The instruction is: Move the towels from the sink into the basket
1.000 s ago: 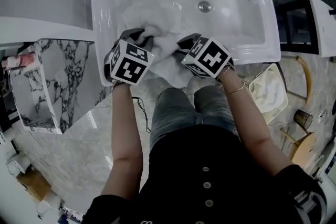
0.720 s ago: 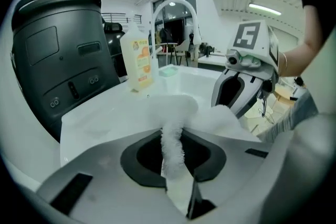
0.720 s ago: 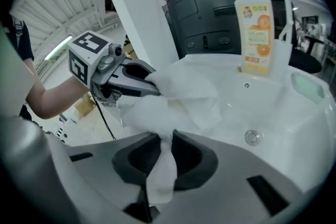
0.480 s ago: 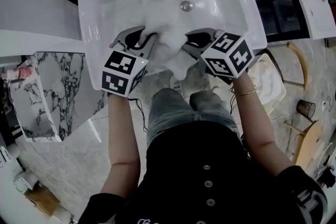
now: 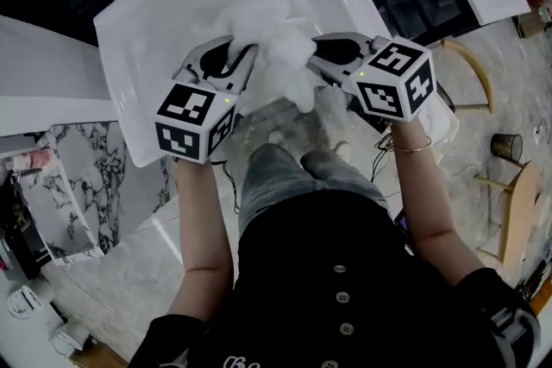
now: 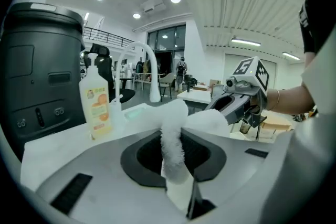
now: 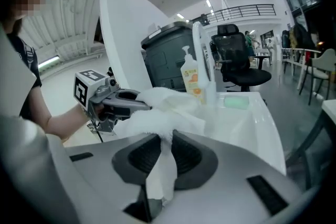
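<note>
Raised since a second ago: towel (image 5: 274, 54), now over sink (image 5: 138, 39) near rim.
Left gripper (image 5: 247, 65) clenched on its 9 o'clock end; right gripper (image 5: 312, 58) clenched on its 3 o'clock end.

My left tool (image 5: 247, 58) and right tool (image 5: 316, 56) are grey moulded shells with dark hollows behind the jaws. Each carries a white cube printed with black square markers, one on the left (image 5: 194, 121) and one on the right (image 5: 395, 78). A thin black cable (image 5: 226, 178) trails by my left forearm. I wear a black short-sleeved top (image 5: 293, 271) with small buttons, blue-grey jeans (image 5: 280, 185), and a thin bangle (image 5: 412, 147) on my right wrist.
</note>
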### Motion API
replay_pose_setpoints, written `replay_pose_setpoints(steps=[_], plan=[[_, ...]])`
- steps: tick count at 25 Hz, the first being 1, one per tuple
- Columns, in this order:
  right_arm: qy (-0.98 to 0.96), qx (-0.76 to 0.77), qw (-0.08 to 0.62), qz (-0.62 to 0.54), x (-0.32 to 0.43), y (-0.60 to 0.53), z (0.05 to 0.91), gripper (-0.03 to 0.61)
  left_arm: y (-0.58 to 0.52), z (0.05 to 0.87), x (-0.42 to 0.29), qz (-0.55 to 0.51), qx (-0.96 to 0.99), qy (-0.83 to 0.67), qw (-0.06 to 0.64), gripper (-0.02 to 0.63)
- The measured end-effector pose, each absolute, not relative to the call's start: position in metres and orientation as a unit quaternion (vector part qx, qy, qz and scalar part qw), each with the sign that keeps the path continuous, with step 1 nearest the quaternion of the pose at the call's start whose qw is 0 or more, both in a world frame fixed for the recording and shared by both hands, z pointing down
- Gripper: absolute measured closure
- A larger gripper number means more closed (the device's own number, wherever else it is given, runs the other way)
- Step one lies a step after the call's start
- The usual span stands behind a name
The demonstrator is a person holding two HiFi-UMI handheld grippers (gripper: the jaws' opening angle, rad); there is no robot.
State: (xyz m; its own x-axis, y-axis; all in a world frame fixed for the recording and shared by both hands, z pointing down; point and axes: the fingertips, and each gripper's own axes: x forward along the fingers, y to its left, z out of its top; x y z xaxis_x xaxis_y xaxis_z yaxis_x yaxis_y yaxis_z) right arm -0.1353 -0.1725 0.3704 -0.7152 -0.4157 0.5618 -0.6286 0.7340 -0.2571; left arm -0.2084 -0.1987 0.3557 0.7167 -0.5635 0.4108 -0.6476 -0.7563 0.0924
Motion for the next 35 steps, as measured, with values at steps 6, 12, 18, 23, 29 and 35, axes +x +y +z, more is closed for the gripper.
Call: replay_pose_setpoints(steps=[6,12,18,23,29,35], plan=[[-0.897,0.320,0.229,0.201,-0.066,-0.154,0.337,0.515,-0.183,0.322,-0.138,0.171,0.937,-0.296,0.070,0.549],[-0.888,0.367,0.207,0.181,0.009,-0.133,0.304,0.515,-0.173,0.285,-0.062,0.135,0.955,-0.258,0.050,0.549],[-0.876,0.409,0.201,0.159,0.085,-0.110,0.279,0.515,-0.147,0.255,0.018,0.125,0.972,-0.198,0.001,0.549],[-0.852,0.465,0.195,0.143,0.148,-0.083,0.262,0.515,-0.122,0.237,0.082,0.114,0.983,-0.140,-0.020,0.550],[-0.824,0.514,0.193,0.140,0.215,-0.057,0.253,0.515,-0.096,0.233,0.148,0.101,0.991,-0.092,0.003,0.551],[-0.794,0.564,0.184,0.138,0.266,-0.035,0.244,0.515,-0.076,0.229,0.195,0.090,0.995,-0.045,0.004,0.549]])
